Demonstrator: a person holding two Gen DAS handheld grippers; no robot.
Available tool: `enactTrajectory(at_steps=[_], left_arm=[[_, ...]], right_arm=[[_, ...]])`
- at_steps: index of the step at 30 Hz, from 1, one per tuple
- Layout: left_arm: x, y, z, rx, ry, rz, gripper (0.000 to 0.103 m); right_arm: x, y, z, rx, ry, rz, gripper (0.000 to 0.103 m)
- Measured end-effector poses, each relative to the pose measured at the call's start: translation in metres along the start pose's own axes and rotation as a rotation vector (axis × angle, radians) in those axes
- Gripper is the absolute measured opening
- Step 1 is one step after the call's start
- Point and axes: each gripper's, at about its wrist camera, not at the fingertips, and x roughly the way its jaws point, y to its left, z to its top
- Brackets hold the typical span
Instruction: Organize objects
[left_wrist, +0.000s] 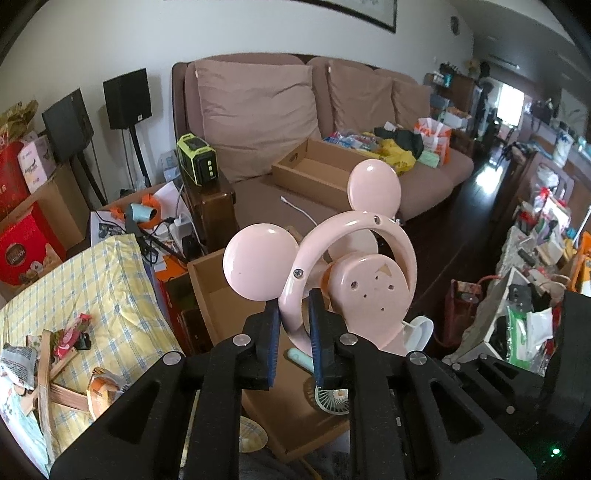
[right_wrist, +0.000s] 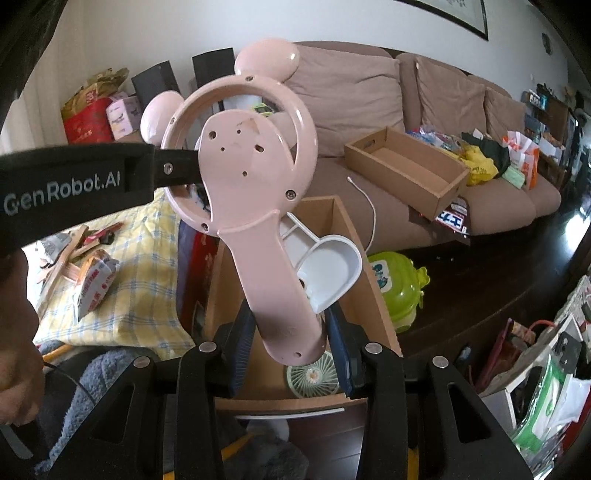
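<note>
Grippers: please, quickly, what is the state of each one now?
Left gripper: shut on the ring of the pink fan.
Right gripper: around the fan's handle; pads apart from it, looks open.

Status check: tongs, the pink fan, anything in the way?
Left tongs shut on pink fan ring. Right tongs open, straddling its handle. Fan held above cardboard box; white scoop and green mini fan already inside.

Crowded box (right_wrist: 354, 236) beneath pink fan (right_wrist: 255, 192)
</note>
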Motion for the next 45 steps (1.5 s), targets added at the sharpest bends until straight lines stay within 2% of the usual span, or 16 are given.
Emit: enactTrajectory(at_steps=[19,28,45], left_arm=[[0.022,0.009,-0.014,-0.035,0.041,0.012,0.014],[0.042,0.011,-0.026,-0.035,0.097,0.033,0.015],[0.060,0.018,-0.040,-0.031,0.155,0.060,0.016]], right_arm=[[0.019,-0.002,-0.009,0.039,0.056,0.032,0.039],[0.036,-0.004,-0.019,0.041,0.102,0.027,0.040],[0.057,0.001,-0.031,0.039,0.157,0.054,0.040]])
